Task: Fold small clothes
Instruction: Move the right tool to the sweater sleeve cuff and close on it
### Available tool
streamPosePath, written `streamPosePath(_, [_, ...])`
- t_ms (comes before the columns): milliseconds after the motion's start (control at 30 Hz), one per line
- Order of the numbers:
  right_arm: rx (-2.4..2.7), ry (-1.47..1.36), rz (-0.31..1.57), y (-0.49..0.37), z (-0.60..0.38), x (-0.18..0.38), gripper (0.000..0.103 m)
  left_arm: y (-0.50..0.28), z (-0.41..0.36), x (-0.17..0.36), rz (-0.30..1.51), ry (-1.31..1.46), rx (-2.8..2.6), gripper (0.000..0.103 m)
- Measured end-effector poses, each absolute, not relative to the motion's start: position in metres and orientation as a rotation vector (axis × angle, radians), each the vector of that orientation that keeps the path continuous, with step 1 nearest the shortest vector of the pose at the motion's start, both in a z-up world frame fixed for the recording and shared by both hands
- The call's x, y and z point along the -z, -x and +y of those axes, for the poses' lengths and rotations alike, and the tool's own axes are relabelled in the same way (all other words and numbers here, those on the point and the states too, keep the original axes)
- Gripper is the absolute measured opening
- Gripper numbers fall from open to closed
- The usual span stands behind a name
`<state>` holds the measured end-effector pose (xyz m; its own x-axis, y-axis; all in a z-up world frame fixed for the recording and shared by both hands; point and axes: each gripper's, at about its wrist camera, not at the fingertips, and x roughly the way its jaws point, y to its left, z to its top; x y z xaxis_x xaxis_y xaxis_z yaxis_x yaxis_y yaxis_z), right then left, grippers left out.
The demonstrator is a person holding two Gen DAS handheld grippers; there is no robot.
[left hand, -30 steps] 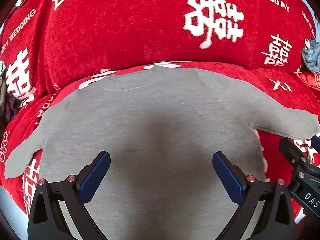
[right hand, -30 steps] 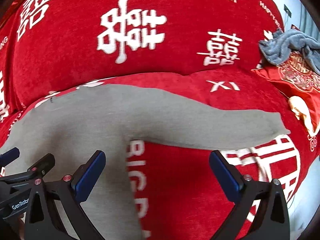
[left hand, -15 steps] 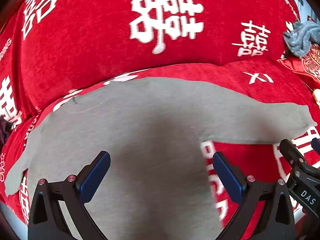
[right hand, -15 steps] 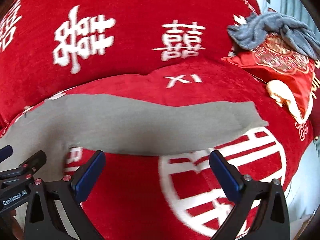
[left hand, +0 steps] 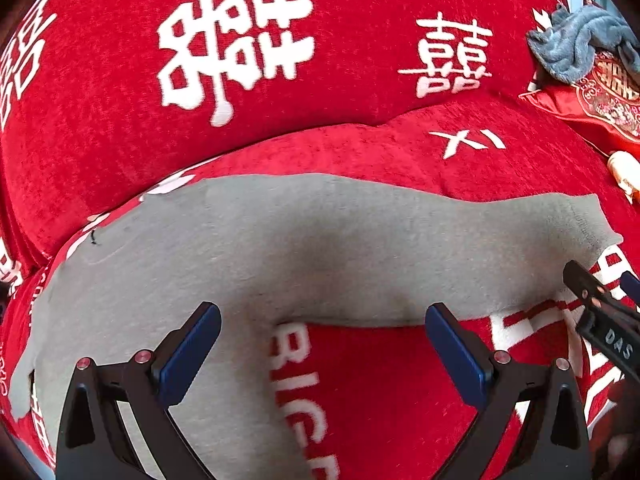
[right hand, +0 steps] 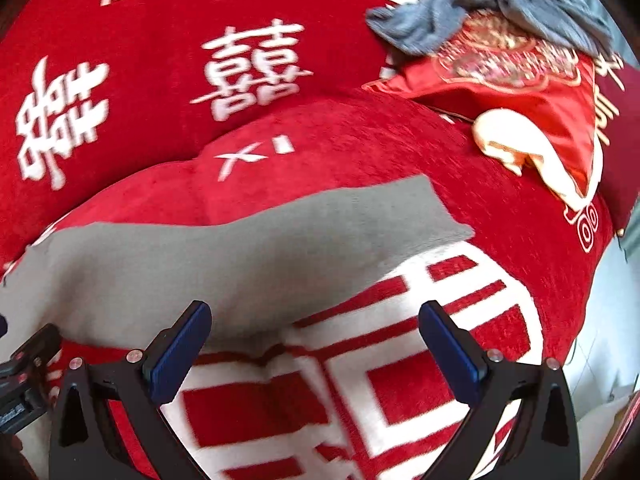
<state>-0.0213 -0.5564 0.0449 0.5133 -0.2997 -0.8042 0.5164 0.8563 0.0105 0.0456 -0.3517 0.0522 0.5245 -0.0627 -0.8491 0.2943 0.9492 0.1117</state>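
A small grey long-sleeved top (left hand: 224, 264) lies flat on the red sofa seat, its right sleeve (left hand: 500, 248) stretched out to the right. My left gripper (left hand: 320, 344) hovers open over the armpit, where body and sleeve meet, holding nothing. In the right wrist view the same sleeve (right hand: 280, 248) runs from the left to its cuff (right hand: 432, 212). My right gripper (right hand: 316, 340) is open just in front of the sleeve's lower edge, over the white pattern, with nothing between its fingers. Its black tip (left hand: 600, 316) shows at the left view's right edge.
The sofa is covered in red cloth (left hand: 360, 40) with white characters, backrest behind the seat. A crumpled blue-grey garment (right hand: 500, 4) lies on a red embroidered cushion (right hand: 520, 92) at the far right. The seat's right edge and a pale floor (right hand: 608, 320) lie beyond.
Both grippers have swung to the right along the top, from over its body towards the right sleeve. Both stayed open; the top has not moved.
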Motion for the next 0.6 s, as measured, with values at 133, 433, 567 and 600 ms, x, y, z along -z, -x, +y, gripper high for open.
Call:
streamPosePath(133, [0.510, -0.318, 0.923, 0.015, -0.582, -0.031, 0.102, -0.048, -0.363, -0.045, 1.006, -0.268, 0.227, 0.102])
streamPosePath(433, [0.526, -0.271, 0.878, -0.007, -0.604, -0.028, 0.089, -0.061, -0.367, -0.034, 1.022, -0.261, 0.225, 0.102])
streamPosePath(567, [0.509, -0.245, 0.862, -0.011, -0.605, -0.028, 0.029, -0.069, -0.363, -0.032, 1.037, -0.231, 0.213, 0.102])
streamPosePath(600, [0.495, -0.262, 0.854, -0.010, -0.607, -0.028, 0.016, -0.070, -0.362, -0.031, 1.041, -0.224, 0.212, 0.102])
